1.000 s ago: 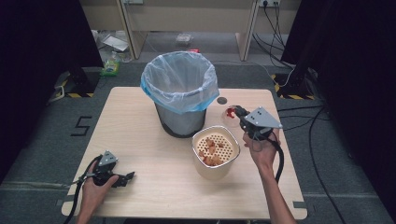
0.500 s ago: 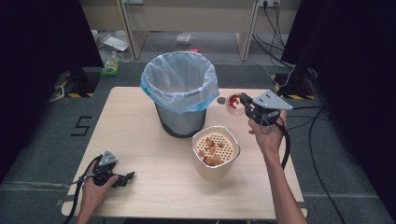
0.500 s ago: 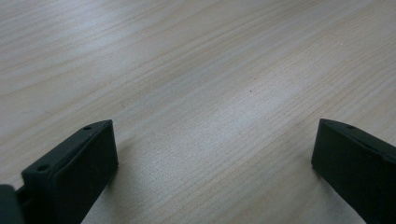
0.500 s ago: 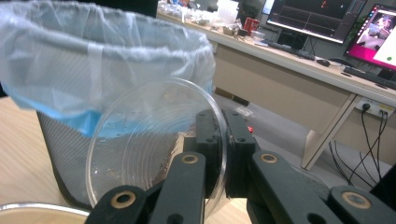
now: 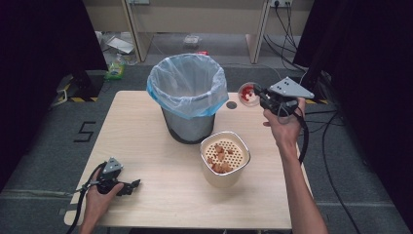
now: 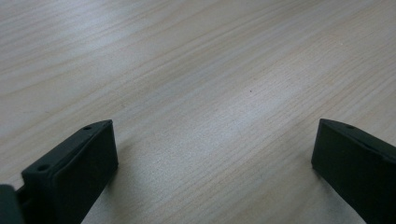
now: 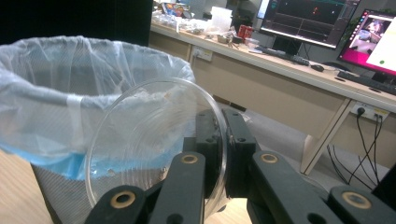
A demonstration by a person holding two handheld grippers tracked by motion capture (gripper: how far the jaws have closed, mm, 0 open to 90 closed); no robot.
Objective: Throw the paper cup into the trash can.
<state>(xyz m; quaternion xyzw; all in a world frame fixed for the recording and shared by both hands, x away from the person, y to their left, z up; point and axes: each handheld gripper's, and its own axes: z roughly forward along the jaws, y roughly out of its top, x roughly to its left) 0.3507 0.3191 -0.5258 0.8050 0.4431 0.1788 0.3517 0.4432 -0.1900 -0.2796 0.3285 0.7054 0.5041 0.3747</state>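
I have the right gripper (image 5: 258, 95) raised at the upper right of the high view, just right of the trash bin (image 5: 187, 100), with its jaws pinched on the rim of a small clear plastic bowl (image 5: 248, 93). The bowl is tilted on its side, mouth toward the bin, and small red bits show inside it. In the right gripper view the clear plastic bowl (image 7: 154, 149) sits at centre frame, its wall clamped between my two black jaws, and the bin's translucent liner with its blue band (image 7: 51, 107) fills the left half behind it.

The bin stands on the table (image 5: 146, 141) at upper centre, lined with a clear bag. Just below and right of it sits a white container (image 5: 225, 158) with a perforated insert and brownish-orange pieces of food on top. A small dark round spot (image 5: 232, 105) lies on the table between the bin and the bowl.

My left gripper (image 5: 127, 185) rests low at the lower left of the table, jaws spread wide with bare wood (image 6: 210, 116) between them.
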